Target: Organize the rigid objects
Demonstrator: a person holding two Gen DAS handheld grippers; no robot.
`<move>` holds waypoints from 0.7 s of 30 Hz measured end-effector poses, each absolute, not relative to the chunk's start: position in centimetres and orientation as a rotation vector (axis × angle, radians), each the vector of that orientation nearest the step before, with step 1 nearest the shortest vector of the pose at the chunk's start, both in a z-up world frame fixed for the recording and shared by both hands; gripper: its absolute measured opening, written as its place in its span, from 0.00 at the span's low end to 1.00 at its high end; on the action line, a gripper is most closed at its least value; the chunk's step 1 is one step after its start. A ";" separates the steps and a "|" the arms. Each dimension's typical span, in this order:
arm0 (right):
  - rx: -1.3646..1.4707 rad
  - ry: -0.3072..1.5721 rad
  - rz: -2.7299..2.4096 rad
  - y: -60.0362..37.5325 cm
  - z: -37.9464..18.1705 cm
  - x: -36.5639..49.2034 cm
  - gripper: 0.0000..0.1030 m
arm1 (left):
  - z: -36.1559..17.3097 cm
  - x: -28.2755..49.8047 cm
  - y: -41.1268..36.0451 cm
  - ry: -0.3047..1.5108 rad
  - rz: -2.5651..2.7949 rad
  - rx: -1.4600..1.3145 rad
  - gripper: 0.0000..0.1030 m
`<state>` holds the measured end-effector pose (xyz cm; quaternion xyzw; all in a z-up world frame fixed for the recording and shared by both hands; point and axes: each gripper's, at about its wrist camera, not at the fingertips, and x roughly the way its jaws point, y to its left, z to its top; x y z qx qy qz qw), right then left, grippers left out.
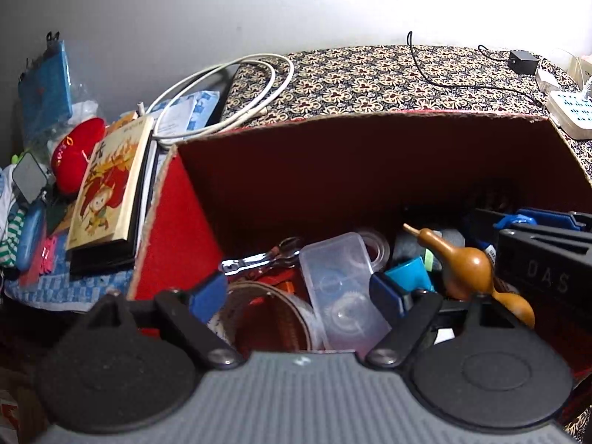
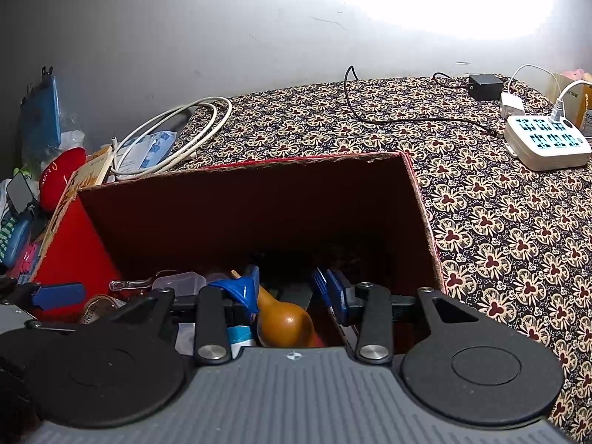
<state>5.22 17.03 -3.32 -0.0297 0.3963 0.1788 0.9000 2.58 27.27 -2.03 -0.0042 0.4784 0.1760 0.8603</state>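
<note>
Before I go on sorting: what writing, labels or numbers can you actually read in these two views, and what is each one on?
"OAS": raised letters on the black right gripper body, seen from the left wrist.
Book: large cover characters and a printed strip, too blurred to read.
Red cushion: yellow stitched lettering, not legible.
Tape roll: print around its rim, too small.
Power strip: only socket markings, no readable text.
</note>
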 end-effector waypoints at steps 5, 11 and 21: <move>-0.064 0.826 0.368 17.0 -3.4 5.4 0.23 | -2.1 2.6 27.4 1.001 0.368 -0.014 0.79; -0.065 0.826 0.367 17.0 -3.4 5.4 0.23 | -2.1 2.6 27.4 1.003 0.365 -0.019 0.79; -0.068 0.827 0.370 17.1 -3.5 5.5 0.23 | -2.0 2.6 27.6 1.004 0.359 -0.028 0.79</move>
